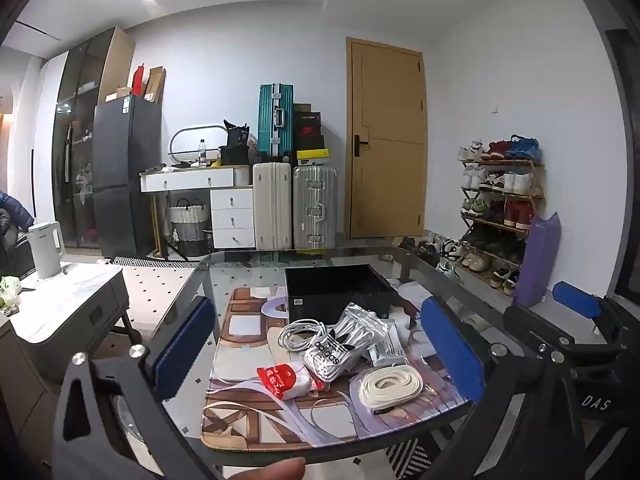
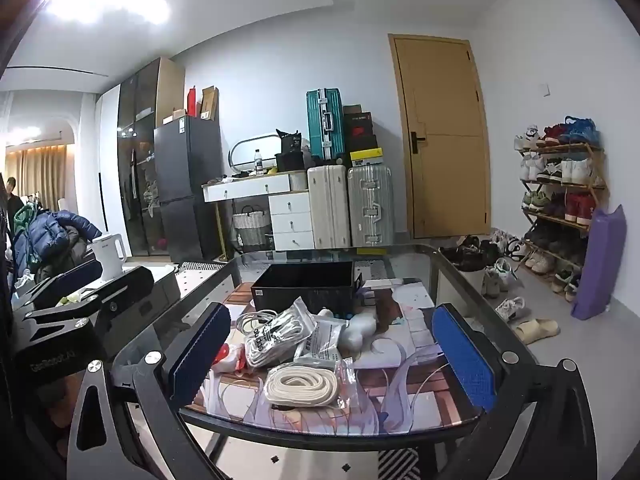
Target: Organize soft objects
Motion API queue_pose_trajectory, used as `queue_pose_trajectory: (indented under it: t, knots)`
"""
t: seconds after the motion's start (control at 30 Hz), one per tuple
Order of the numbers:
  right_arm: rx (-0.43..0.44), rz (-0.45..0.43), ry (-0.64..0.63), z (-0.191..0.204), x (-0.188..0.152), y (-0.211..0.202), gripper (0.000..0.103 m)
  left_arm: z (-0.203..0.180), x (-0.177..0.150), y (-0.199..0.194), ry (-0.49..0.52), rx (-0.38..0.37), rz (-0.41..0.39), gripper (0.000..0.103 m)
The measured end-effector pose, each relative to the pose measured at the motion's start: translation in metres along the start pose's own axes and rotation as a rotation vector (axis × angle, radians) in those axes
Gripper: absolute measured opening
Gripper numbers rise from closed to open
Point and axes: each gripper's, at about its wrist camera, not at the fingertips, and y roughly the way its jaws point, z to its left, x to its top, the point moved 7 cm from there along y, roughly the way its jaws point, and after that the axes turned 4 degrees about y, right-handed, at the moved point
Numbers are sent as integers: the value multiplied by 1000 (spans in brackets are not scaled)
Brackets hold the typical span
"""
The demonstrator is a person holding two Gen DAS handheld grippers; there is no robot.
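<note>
Cream laces (image 2: 301, 388) lie on the mat (image 2: 400, 408) between the right gripper (image 2: 332, 364)'s spread fingers; left gripper (image 1: 320, 352) likewise apart

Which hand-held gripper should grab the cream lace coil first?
Right, probably. The cream lace coil lies nearly centred ahead of the open right hand-held gripper; for the open left hand-held gripper it sits off toward its right finger.

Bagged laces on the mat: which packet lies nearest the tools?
The cream lace coil, a flat oval bundle in a clear bag at the mat's near edge. The adidas packet with white laces lies farther back, toward the black box.
</note>
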Motion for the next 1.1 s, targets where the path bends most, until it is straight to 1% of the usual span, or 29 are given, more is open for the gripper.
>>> queue_pose_trajectory:
  t: [0.07,0.1,0.13,0.17,0.2,0.27,0.3,0.37,0.4,0.5,1.1]
  knots:
    - [-4,0,16,-1,0,-2,103,1,0,2,-3,9,0,103]
    - [-6,0,19,-2,1,-3,103,0,2,0,-2,-5,-34,103]
    - [-2,-2,4,-1,2,-3,103,0,1,0,-4,-3,-33,103]
    - [-3,21,-3,0,0,3,103,1,1,0,-5,-1,-36,103]
    - [0,22,-3,1,0,4,103,1,1,-1,-6,0,-38,103]
    - [4,10,-9,2,-1,3,103,-2,1,0,-9,0,-34,103]
    - [0,31,-15,4,0,8,103,0,0,1,-12,-2,-35,103]
    - [5,32,-11,4,-1,12,103,0,-1,1,-12,-4,-40,103]
    - [9,19,-6,2,-3,6,103,0,0,0,-9,-6,-41,103]
    - [9,19,-7,2,-3,6,103,2,1,-3,-9,-12,-40,103]
    - [3,10,-8,-1,-4,9,103,7,1,-3,-23,4,-35,103]
